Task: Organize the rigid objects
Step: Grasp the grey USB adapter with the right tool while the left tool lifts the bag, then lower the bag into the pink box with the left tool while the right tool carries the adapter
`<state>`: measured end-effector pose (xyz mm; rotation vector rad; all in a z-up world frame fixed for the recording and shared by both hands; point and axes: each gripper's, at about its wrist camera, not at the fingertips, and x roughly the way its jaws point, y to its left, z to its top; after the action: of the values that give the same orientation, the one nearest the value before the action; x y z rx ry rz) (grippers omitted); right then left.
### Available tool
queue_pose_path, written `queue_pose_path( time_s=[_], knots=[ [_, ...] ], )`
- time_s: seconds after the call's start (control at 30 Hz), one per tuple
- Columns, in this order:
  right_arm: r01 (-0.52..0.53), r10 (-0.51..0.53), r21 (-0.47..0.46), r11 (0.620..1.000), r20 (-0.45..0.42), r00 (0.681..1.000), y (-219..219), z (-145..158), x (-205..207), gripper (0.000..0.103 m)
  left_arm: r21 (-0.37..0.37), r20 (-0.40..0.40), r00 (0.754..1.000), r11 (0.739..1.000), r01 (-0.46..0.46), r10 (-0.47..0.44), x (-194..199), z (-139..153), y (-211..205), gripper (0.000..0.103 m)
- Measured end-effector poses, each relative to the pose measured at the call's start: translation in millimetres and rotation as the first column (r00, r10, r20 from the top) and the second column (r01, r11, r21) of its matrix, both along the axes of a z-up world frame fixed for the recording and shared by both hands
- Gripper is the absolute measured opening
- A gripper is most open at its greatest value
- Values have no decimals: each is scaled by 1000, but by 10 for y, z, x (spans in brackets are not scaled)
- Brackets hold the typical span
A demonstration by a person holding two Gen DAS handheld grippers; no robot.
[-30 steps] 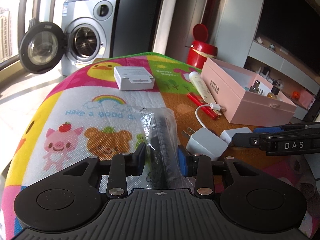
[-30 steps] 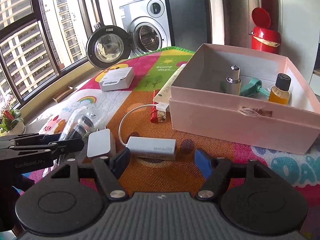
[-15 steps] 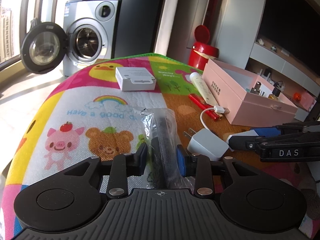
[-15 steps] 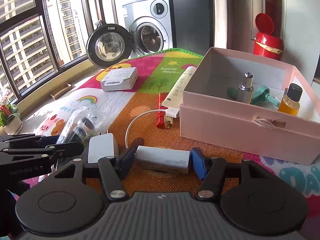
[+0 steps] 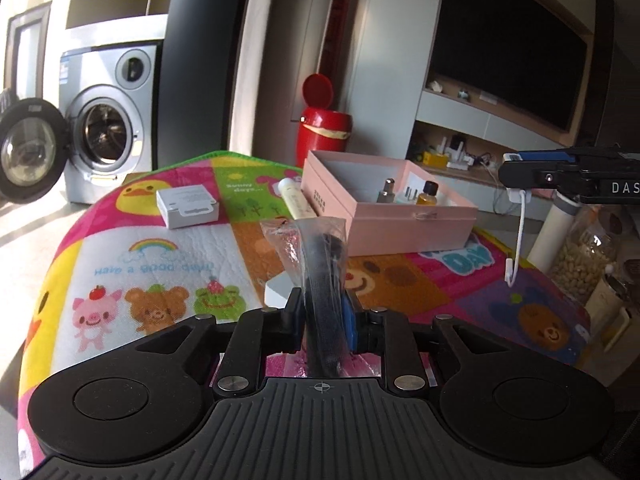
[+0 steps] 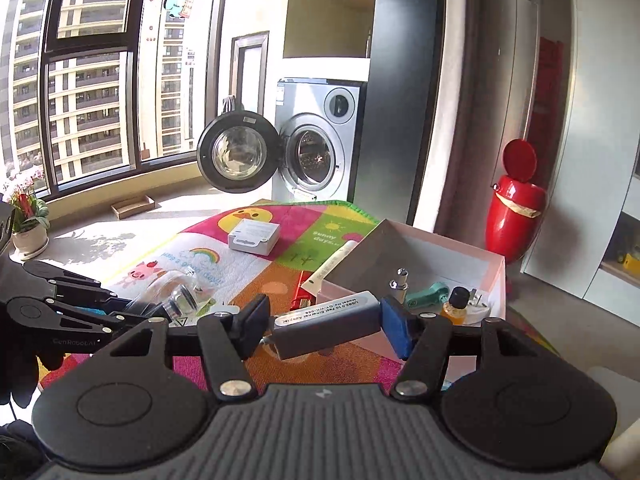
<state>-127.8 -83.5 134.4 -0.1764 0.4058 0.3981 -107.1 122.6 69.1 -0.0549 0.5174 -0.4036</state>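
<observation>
Both loads have lifted off the desk: my right hand-held gripper clamps the adapter crosswise, nearest the pink box just ahead; left hand-held gripper pinches the bagged tool.

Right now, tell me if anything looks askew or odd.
The grey adapter sits tilted in the right tongs, clamped end to end, with its white cable dangling loose over the mat. The left tongs pinch a bagged black item; its plastic is crumpled. Nothing spilled.
</observation>
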Motion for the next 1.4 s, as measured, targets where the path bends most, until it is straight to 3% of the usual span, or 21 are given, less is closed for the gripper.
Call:
queue_pose_path(
  time_s=[0.13,0.3,0.47,0.6,0.73,0.87,1.03,1.17,1.27,1.4],
  knots=[
    [56,-59,27,998,136,989,-240,374,-186,61,-3,98,993,998,60,-60,106,410,-236,23],
    [105,-112,41,994,214,970,-444,525,-300,61,-4,150,984,995,100,-98,771,778,-693,23],
    [164,-169,40,986,169,971,-644,366,-215,61,-46,73,994,996,82,-78,1655,764,-1120,23],
    [196,-201,58,979,118,972,-839,197,-63,61,-31,-62,994,995,91,-93,2273,465,-1364,25],
    [207,-214,102,973,66,975,-971,105,142,61,-49,-139,989,998,39,-46,2527,133,-1360,25],
    [207,-217,140,968,55,975,-1003,79,358,61,-126,-84,996,992,16,-27,2302,133,-1099,25],
    [182,-200,193,964,78,977,-895,246,817,61,-106,-34,999,994,-39,35,1592,155,-767,25],
    [169,-204,245,955,124,971,-721,442,1312,61,-105,-47,997,993,-59,55,1228,32,-495,25],
    [179,-239,276,944,200,950,-575,417,1641,61,-58,-77,990,990,-127,122,1089,-43,-297,25],
    [243,-258,274,930,20,966,-569,102,1885,62,-96,-136,972,974,-206,192,941,-182,83,25]
  ],
)
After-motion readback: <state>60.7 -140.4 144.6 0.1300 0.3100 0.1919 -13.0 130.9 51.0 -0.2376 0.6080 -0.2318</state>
